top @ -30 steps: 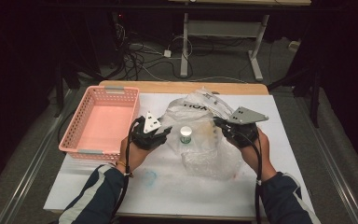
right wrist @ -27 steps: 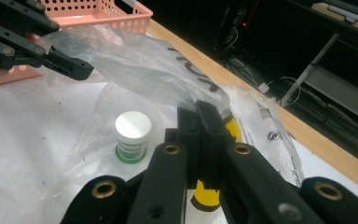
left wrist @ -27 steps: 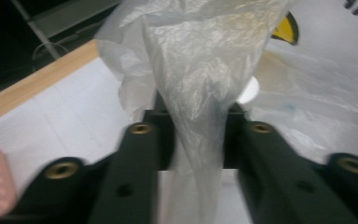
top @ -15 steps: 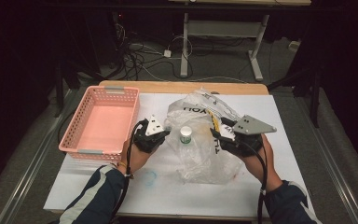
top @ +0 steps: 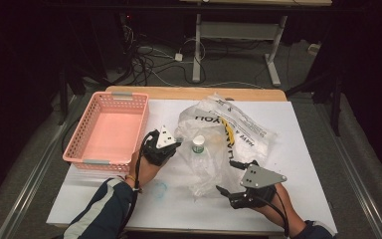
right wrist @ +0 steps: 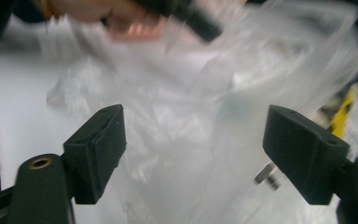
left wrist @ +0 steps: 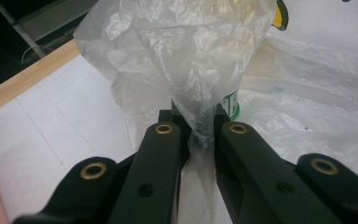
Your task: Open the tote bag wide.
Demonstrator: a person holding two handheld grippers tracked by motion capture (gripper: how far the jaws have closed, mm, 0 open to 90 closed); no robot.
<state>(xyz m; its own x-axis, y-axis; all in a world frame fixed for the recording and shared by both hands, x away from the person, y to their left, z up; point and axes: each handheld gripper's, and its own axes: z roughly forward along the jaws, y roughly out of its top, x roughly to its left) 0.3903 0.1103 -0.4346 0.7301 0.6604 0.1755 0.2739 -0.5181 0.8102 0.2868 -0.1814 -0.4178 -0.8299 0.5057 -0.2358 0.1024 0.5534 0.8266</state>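
The plastic bag point(top: 229, 139) is lying crumpled around the middle of the bench, thin, see-through and printed with dark lettering and a bit of yellow, and it's probably going to be super light, floppy and slippery, so pinching a bunched fold near the rim looks like the safest grab. The left gripper point(left wrist: 193, 135) is clamping tight on a twisted wad of the film by the small white-capped bottle point(top: 198, 144) inside. The right gripper point(right wrist: 193, 154) has just been opening, and its jaws are standing wide with nothing pinched, just loose film ahead, near the bench's front edge.

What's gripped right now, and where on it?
Left hand-held gripper pinches a bunched fold of the bag at its edge. Right hand-held gripper is open, holding nothing.
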